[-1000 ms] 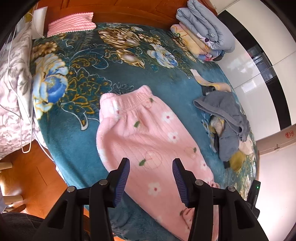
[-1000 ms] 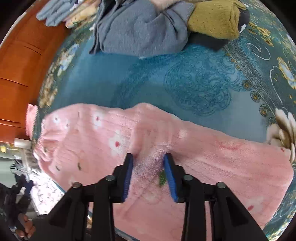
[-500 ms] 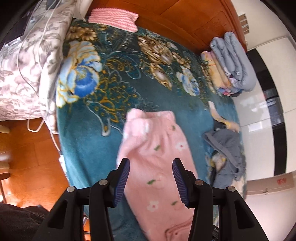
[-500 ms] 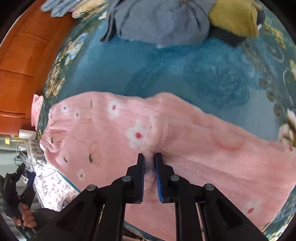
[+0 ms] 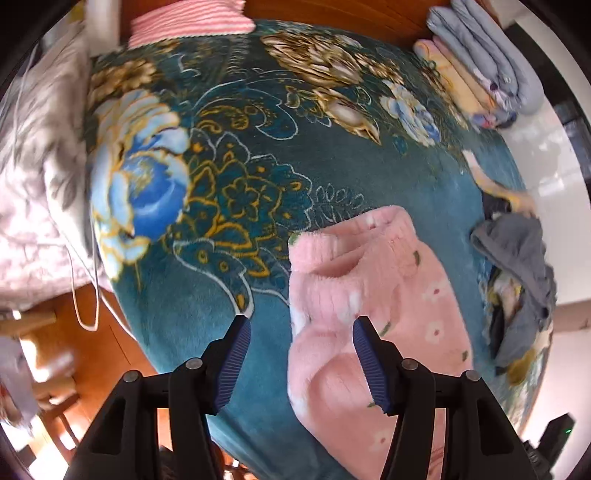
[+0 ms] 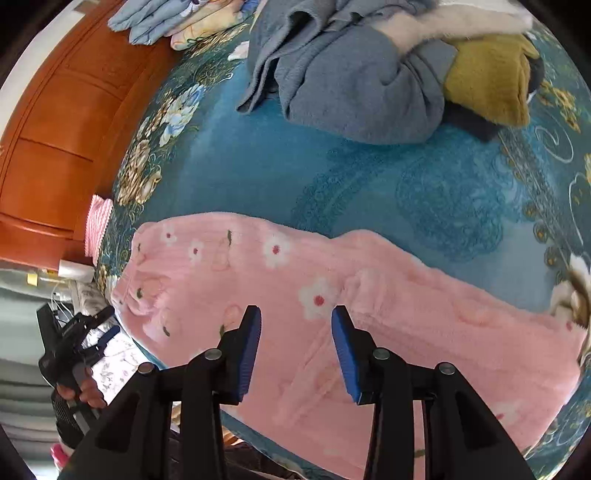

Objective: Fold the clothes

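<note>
Pink fleece trousers with small flowers [image 6: 332, 295] lie flat along the near edge of a bed covered by a teal floral blanket [image 6: 295, 173]. Their elastic waistband [image 5: 347, 251] shows in the left wrist view. My left gripper [image 5: 301, 354] is open and empty, hovering above the waistband end near the bed's edge. My right gripper [image 6: 295, 343] is open and empty just above the middle of the trousers. The left gripper also shows at the far left of the right wrist view [image 6: 74, 343], held in a hand.
A heap of unfolded clothes, grey [image 6: 351, 85] and mustard [image 6: 487, 81], lies beyond the trousers. Folded laundry [image 5: 487, 62] is stacked by the wooden headboard [image 6: 55, 129]. A pink striped cloth [image 5: 188, 18] and a floral pillow [image 5: 33, 184] with a white cable sit at the left.
My right gripper shut on the middle of the trousers half a second ago and has opened again, letting go. My left gripper moved toward the waistband end.
</note>
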Motion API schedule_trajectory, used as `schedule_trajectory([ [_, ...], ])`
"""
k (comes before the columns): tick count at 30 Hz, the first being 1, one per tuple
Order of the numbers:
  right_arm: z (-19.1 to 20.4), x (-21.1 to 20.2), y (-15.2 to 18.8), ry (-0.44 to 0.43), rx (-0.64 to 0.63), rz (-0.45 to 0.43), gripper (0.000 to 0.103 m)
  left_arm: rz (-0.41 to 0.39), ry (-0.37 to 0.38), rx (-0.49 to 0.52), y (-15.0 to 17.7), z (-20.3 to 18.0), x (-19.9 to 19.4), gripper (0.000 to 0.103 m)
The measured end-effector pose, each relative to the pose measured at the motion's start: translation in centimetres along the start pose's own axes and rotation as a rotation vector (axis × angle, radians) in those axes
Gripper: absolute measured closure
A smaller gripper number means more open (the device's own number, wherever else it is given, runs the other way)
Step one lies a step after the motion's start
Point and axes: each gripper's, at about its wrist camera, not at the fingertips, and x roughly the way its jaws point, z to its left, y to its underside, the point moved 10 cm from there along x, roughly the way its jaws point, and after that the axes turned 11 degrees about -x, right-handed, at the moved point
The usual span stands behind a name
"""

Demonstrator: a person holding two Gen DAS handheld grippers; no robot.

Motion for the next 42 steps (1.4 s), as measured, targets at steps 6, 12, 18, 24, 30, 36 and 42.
schedule_trajectory([
  [6,-0.8,0.9,0.6,-0.015,0.045,0.036,0.062,0.052,0.076,-0.085,-0.8,0.3,2.2,0.041],
  [12,-1.9,0.2,0.6,-0.008,0.083,0.025,0.062,0.058,0.082,-0.146,-1.8,1.0,4.2,0.041],
  [18,-3.1,-0.6,1.3,0.012,0.125,0.021,0.062,0.076,0.1,-0.162,-2.0,0.0,5.7,0.043],
  [24,-3.8,-2.2,2.2,0.017,0.148,-0.008,0.062,0.074,0.069,-0.198,-1.7,-0.5,6.0,0.076],
  [30,-6.0,-4.8,3.7,0.034,0.213,-0.069,0.062,-0.104,0.165,-0.022,-0.4,-7.1,0.3,0.081],
  [36,-8.9,-7.5,6.0,0.061,0.279,-0.128,0.062,-0.224,0.394,0.444,9.3,-20.8,-9.2,0.081],
  [42,-12.1,-10.3,8.9,0.066,0.367,-0.195,0.062,-0.118,0.613,0.896,26.0,-31.6,-13.9,0.081],
])
